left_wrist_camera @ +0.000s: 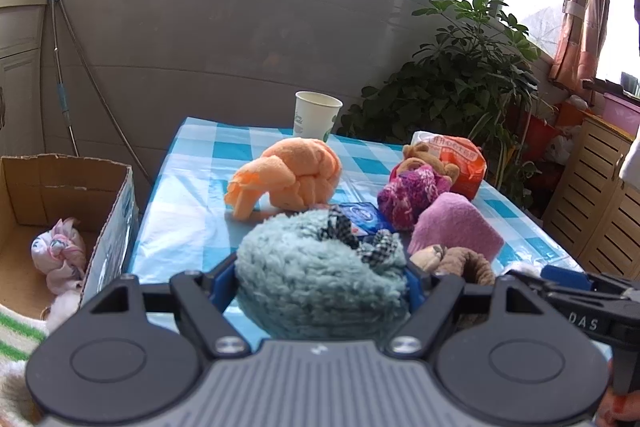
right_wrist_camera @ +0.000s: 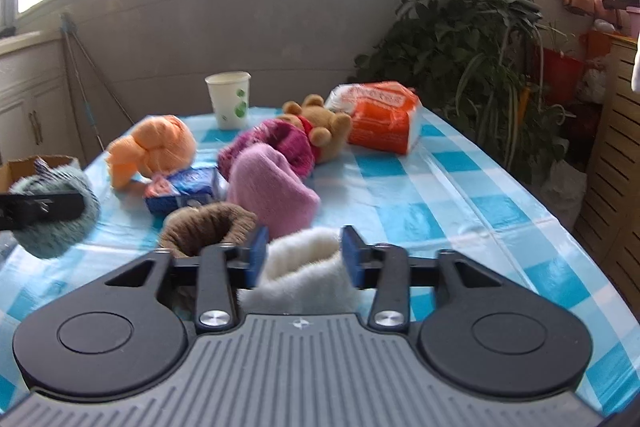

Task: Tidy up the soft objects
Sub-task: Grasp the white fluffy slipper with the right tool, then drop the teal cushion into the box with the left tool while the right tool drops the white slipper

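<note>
Fluffy teal plush (left_wrist_camera: 320,279) fills your left gripper (left_wrist_camera: 320,283); right gripper (right_wrist_camera: 306,257) straddles white fleece (right_wrist_camera: 304,267), jaws parted: squeeze mid-bulk.

**Soft things across the table, a box off its left edge**

The table (right_wrist_camera: 460,187) carries a cup (right_wrist_camera: 229,99) at the back. Before it lie a knotted towel (right_wrist_camera: 154,147) on the left and a teddy bear (right_wrist_camera: 320,127) to the right, with a wrapped packet (right_wrist_camera: 384,115) just right of the bear. A small pack (right_wrist_camera: 184,189) sits before the towel. Left of the table stands a cardboard box (left_wrist_camera: 60,187) with a cloth bundle (left_wrist_camera: 60,255) in it. A potted plant (right_wrist_camera: 460,27) rises behind the table's right corner.
</note>
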Motion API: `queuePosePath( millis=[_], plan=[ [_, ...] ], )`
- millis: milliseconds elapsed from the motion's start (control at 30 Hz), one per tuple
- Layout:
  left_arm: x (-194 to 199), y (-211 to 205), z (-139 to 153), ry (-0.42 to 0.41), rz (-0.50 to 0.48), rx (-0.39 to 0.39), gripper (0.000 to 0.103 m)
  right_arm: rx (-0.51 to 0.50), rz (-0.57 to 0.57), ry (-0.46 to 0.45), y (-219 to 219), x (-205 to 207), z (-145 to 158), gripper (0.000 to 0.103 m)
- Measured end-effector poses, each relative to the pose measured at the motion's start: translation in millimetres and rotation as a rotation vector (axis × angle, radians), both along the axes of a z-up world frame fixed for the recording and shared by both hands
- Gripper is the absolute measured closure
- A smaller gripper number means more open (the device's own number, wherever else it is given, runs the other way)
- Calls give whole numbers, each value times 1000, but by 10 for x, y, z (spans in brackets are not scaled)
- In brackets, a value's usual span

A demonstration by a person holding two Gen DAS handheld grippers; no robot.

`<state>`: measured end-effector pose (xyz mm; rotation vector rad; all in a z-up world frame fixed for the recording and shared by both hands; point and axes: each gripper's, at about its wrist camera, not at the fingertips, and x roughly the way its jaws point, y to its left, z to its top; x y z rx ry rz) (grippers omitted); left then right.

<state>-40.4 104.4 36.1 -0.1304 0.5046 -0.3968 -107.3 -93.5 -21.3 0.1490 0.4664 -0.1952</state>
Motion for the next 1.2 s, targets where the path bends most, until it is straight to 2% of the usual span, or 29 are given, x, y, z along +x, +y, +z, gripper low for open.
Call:
queuePosePath(
  millis=[67,100,333,467,500,567,633,733,933,1200],
  plan=[
    [3,7,-6,3,2,4,26,1,-7,7,7,23,-48,4],
    [5,7,-8,5,4,5,26,-2,-5,17,14,43,-74,2],
    [33,3,-22,12,3,15,26,79,-25,48,-79,184,-218,0],
    [51,-12,-38,18,1,21,26,83,-14,63,-86,258,-273,1],
    [48,-12,-42,19,1,24,26,88,-9,72,-91,272,-279,3],
    [57,-14,-42,20,2,25,26,89,-1,82,-101,284,-286,25],
    [63,0,-38,20,5,21,26,85,5,82,-93,266,-286,33],
    [61,23,-33,17,9,15,26,83,11,73,-100,252,-280,56],
    [27,88,0,7,17,-1,26,61,-2,38,-80,167,-216,63],
    [3,279,94,-14,47,-47,26,48,-3,-73,8,14,154,64]
  ],
)
